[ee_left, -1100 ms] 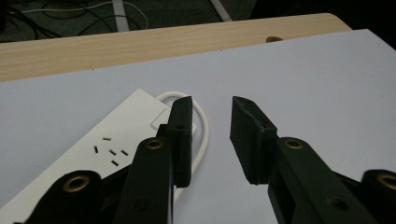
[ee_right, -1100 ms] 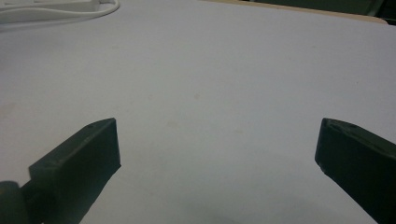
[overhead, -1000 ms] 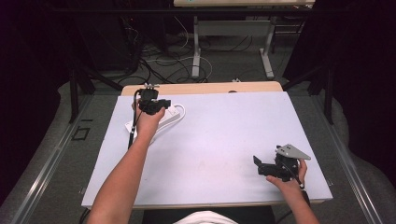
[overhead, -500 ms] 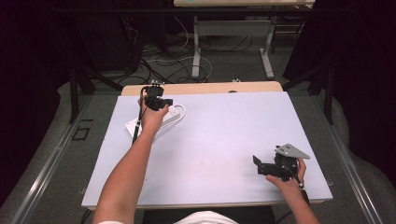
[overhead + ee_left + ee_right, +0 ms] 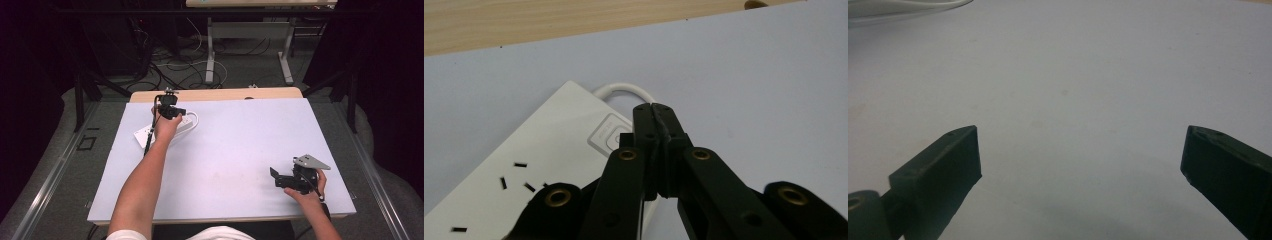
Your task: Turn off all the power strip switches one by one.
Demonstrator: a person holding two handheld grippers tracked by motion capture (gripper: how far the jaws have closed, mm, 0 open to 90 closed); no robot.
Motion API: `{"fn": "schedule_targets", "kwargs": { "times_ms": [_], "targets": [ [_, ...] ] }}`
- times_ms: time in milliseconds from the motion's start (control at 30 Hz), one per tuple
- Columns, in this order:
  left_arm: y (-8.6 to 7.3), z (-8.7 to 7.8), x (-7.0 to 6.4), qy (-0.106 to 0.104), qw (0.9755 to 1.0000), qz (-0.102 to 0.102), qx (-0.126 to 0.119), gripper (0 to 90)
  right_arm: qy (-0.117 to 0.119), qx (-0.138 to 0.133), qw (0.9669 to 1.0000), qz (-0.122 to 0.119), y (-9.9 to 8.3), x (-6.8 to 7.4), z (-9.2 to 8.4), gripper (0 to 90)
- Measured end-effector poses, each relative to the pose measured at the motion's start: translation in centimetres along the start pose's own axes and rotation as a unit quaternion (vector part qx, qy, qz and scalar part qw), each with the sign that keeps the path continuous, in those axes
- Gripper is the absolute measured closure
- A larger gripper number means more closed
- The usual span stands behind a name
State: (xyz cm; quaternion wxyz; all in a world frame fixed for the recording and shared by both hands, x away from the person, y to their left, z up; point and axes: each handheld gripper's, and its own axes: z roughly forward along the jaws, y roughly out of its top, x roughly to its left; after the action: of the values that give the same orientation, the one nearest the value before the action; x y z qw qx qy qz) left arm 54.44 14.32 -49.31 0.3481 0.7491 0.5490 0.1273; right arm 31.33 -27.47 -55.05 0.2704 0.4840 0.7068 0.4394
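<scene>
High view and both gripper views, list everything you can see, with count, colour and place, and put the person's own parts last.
Power strip: one, white, far left of the mat, with a rocker switch at its end.
Cord: one, white, loops out of the strip's switch end.
Mat: one, pale lilac, covers the table.
Table: one, light wood, its edge shows beyond the mat.
Floor cables: several, black and white, behind the table.
Left claw: one, black, jaws shut, tips beside the switch; contact cannot be told.
Right claw: one, black, jaws open, over bare mat near right.
Forearms: two, reach in from the bottom.
</scene>
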Motion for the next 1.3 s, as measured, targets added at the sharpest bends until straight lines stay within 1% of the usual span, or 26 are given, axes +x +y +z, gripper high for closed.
{"fn": "schedule_targets", "kwargs": {
  "times_ms": [33, 67, 133, 167, 233, 300, 333, 367, 433, 467, 533, 567, 633, 667, 867, 900, 1000, 1033, 1067, 1100, 1133, 1167, 1200, 1233, 1267, 1300],
  "targets": [
    [0.0, 0.2, 0.1, 0.001, 1.0, 0.0, 0.001, 90.0, 0.0, 0.0, 1.0, 0.002, 0.0, 0.1, 0.0, 1.9],
    [-0.1, 0.3, 0.1, 0.001, 1.0, -0.003, 0.001, 90.0, 0.002, 0.003, 1.0, -0.001, 0.0, 0.1, -0.1, 2.0],
    [0.0, 0.5, 0.2, 0.003, 1.0, 0.0, 0.005, 90.0, 0.003, 0.002, 1.0, -0.003, 0.1, 0.1, 0.0, 2.0],
    [-0.1, 0.7, 0.2, -0.001, 1.0, -0.007, 0.002, 90.0, 0.003, 0.005, 1.0, -0.002, 0.1, 0.1, -0.1, 1.9],
    [-0.2, 1.1, 0.4, 0.002, 0.9999, -0.006, 0.01, 90.0, 0.006, 0.001, 1.0, 0.0, 0.1, 0.1, -0.1, 1.9],
    [-0.4, 1.5, 0.5, 0.005, 0.9999, -0.009, 0.009, 90.0, 0.005, 0.006, 1.0, 0.0, 0.1, 0.1, -0.2, 2.0],
    [-0.4, 1.6, 0.6, 0.004, 0.9999, -0.006, 0.012, 90.0, 0.005, 0.006, 1.0, 0.0, 0.1, 0.1, -0.2, 2.0],
    [-0.4, 1.7, 0.6, 0.005, 0.9999, -0.011, 0.01, 90.0, 0.008, 0.001, 1.0, 0.001, 0.1, 0.2, -0.1, 2.0],
    [-0.4, 2.0, 0.7, 0.003, 0.9999, -0.01, 0.013, 90.0, 0.008, 0.002, 1.0, 0.004, 0.1, 0.3, -0.1, 2.0],
    [-0.5, 2.1, 0.7, 0.006, 0.9998, -0.012, 0.013, 90.0, 0.007, 0.006, 0.9999, 0.004, 0.1, 0.3, -0.2, 2.0],
    [-0.5, 2.3, 0.8, 0.006, 0.9998, -0.014, 0.014, 90.0, 0.007, 0.003, 1.0, 0.005, 0.1, 0.3, -0.1, 2.0],
    [-0.5, 2.4, 0.9, 0.007, 0.9998, -0.015, 0.012, 90.0, 0.008, 0.001, 1.0, 0.003, 0.1, 0.2, -0.1, 2.0],
    [-0.6, 2.6, 1.0, 0.008, 0.9998, -0.016, 0.012, 90.0, 0.007, 0.006, 1.0, 0.002, 0.1, 0.2, -0.2, 2.0],
    [-0.6, 2.6, 1.0, 0.008, 0.9998, -0.016, 0.012, 90.0, 0.01, 0.004, 0.9999, 0.006, 0.1, 0.2, -0.1, 2.1],
    [-0.8, 2.9, 1.1, 0.007, 0.9997, -0.018, 0.015, 90.0, 0.012, 0.007, 0.9999, 0.01, 0.1, 0.3, -0.1, 3.6],
    [-0.8, 2.9, 1.1, 0.007, 0.9997, -0.018, 0.015, 90.0, 0.009, 0.004, 0.9999, 0.006, 0.1, 0.3, 0.0, 3.8],
    [-0.8, 3.1, 1.2, 0.012, 0.9996, -0.016, 0.018, 90.0, 0.017, 0.006, 0.9998, -0.001, 0.1, 0.3, 0.0, 4.6],
    [-0.8, 3.2, 1.2, 0.011, 0.9996, -0.02, 0.014, 90.0, 0.016, 0.007, 0.9998, 0.003, 0.0, 0.4, 0.0, 4.8],
    [-0.8, 3.2, 1.2, 0.011, 0.9996, -0.02, 0.014, 90.0, 0.015, 0.007, 0.9999, 0.0, 0.0, 0.4, 0.0, 4.9],
    [-0.8, 3.3, 1.3, 0.009, 0.9995, -0.019, 0.023, 90.0, 0.015, 0.006, 0.9999, 0.0, 0.1, 0.4, 0.0, 4.9],
    [-0.9, 3.4, 1.3, 0.012, 0.9995, -0.022, 0.017, 90.0, 0.015, 0.006, 0.9999, 0.0, 0.1, 0.4, 0.0, 4.9],
    [-0.9, 3.3, 1.3, 0.009, 0.9995, -0.023, 0.021, 90.0, 0.015, 0.006, 0.9999, 0.0, 0.1, 0.4, 0.0, 5.0],
    [-0.9, 3.4, 1.2, 0.012, 0.9995, -0.022, 0.019, 90.0, 0.015, 0.006, 0.9999, 0.001, 0.1, 0.4, 0.0, 5.3],
    [-0.8, 3.4, 1.2, 0.013, 0.9995, -0.017, 0.021, 90.0, 0.013, 0.011, 0.9999, 0.002, 0.1, 0.4, -0.1, 5.5],
    [-0.8, 3.4, 1.2, 0.016, 0.9995, -0.014, 0.023, 90.0, 0.014, 0.006, 0.9999, -0.001, 0.1, 0.3, 0.0, 5.8],
    [-0.9, 3.5, 1.1, 0.018, 0.9995, -0.012, 0.024, 90.0, 0.013, 0.007, 0.9999, 0.001, 0.1, 0.4, 0.0, 5.9]
  ]
}}
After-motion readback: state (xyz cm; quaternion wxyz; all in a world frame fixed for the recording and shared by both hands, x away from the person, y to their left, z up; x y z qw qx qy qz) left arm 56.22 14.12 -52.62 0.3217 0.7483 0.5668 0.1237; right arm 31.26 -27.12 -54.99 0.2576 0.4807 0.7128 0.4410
